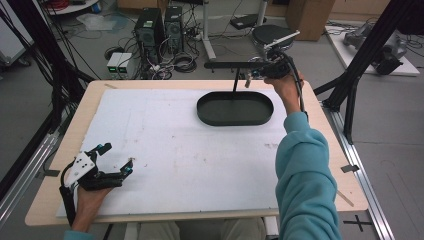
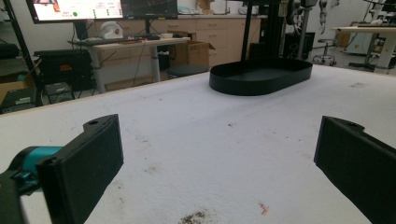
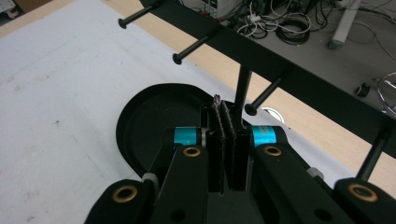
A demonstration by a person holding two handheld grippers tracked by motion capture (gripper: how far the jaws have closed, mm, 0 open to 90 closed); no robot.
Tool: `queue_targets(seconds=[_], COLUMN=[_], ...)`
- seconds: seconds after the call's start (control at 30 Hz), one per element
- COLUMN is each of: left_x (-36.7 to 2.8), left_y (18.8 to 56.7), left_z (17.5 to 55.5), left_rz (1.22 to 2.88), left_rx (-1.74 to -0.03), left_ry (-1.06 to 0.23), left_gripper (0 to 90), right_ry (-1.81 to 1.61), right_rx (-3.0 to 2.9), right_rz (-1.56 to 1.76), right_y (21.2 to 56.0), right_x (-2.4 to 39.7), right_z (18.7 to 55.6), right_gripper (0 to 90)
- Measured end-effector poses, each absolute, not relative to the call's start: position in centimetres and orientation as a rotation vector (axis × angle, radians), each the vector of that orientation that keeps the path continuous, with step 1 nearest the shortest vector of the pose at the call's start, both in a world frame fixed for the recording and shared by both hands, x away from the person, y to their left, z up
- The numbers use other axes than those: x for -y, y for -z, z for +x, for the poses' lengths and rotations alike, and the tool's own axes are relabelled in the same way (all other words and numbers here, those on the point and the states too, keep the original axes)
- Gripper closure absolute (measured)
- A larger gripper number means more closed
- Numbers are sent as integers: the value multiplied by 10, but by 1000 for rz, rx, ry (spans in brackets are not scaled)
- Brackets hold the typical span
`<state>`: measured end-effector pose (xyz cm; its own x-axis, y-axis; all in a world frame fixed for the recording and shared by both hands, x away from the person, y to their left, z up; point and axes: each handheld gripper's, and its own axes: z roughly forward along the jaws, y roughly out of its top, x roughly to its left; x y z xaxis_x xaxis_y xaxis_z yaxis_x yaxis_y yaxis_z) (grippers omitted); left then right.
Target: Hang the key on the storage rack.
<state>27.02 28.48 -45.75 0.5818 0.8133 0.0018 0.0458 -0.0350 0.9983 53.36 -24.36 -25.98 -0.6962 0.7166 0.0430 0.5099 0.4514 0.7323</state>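
A black oval tray [image 1: 235, 120] lies at the far middle of the white-covered table. From it rises a thin post that carries a black rack bar [image 1: 227, 65] with several pegs. My right gripper [image 1: 248, 79] hangs over the tray's far right end, just below that bar. In the right gripper view the right gripper [image 3: 226, 109] is shut, pads pressed flat together, close to the post and a peg [image 3: 264, 95] of the bar [image 3: 289, 74], with the tray [image 3: 140, 121] underneath. A tiny frayed edge shows at the pad tips; I cannot tell what it is. My left gripper [image 1: 117, 156] rests at the near left, open and empty.
The left gripper view looks across the stained white sheet [image 2: 224, 121] between the wide-open left gripper [image 2: 219, 158] toward the tray [image 2: 261, 77]. Beyond the table's far edge stand computer towers [image 1: 157, 30], cables and a stool. Black frame posts flank the table.
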Motion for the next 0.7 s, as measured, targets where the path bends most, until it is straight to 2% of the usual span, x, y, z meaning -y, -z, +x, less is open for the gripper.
queue_targets(seconds=[0.7], left_x=[-285], left_y=[458], left_z=[270], left_rz=[1495], left_rx=[-766], left_ry=[-726], left_gripper=[17], right_ry=[-1065], right_rx=[-2405], right_rz=[1087], right_y=[267], right_x=[248], right_z=[542], right_gripper=[889])
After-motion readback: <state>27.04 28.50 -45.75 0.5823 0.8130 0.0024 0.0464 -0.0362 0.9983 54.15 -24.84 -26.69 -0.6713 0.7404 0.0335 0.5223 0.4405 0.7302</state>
